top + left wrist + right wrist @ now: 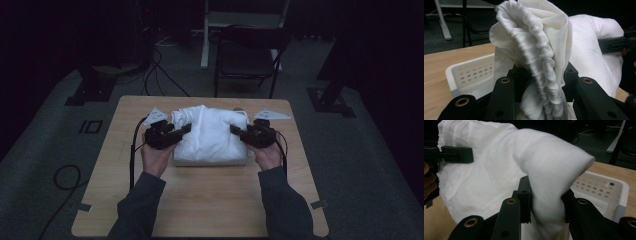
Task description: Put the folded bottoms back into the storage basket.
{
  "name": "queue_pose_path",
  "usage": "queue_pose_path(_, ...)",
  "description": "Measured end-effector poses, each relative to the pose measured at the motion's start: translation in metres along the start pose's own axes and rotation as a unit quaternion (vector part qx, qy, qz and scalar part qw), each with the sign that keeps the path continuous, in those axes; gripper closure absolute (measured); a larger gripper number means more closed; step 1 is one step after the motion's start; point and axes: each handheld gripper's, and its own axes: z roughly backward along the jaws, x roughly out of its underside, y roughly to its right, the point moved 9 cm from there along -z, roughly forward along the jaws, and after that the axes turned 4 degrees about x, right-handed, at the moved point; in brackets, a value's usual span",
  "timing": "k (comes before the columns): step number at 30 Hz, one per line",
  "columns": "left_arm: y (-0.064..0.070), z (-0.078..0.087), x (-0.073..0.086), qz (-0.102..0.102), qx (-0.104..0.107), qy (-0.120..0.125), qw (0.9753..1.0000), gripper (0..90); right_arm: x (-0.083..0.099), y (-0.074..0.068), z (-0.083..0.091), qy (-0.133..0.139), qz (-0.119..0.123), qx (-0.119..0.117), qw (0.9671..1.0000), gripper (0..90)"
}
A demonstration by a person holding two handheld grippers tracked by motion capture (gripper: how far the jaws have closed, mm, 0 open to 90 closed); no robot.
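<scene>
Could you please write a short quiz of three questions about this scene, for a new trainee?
1. True or false: the white cloth lies flat on the wooden table.
2. What does the left gripper hold? A) a gathered, ruffled edge of the cloth B) a cable C) the basket wall
3. Fill the gap: the perforated white basket sits ____ the cloth.

Key:
1. False; it is bunched up over the basket, gripped at both sides.
2. A; the left gripper view shows the ruffled edge between its jaws. The right gripper pinches a smooth fold at the other side.
3. under
</scene>
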Motion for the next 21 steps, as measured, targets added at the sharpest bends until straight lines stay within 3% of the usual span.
queue_pose_path(8, -0.006, -0.005, -0.007, 0.000, -0.004, 0.002, 1.0000, 65.2, -0.007, 0.004, -0.005, 0.006, -0.010, 0.001, 0.9999, 71.5)
queue_pose_path(21, -0.015, -0.016, -0.007, 0.009, -0.007, -0.002, 0.9999, 65.1, -0.006, 0.011, -0.014, 0.002, -0.012, 0.014, 0.9998, 71.6)
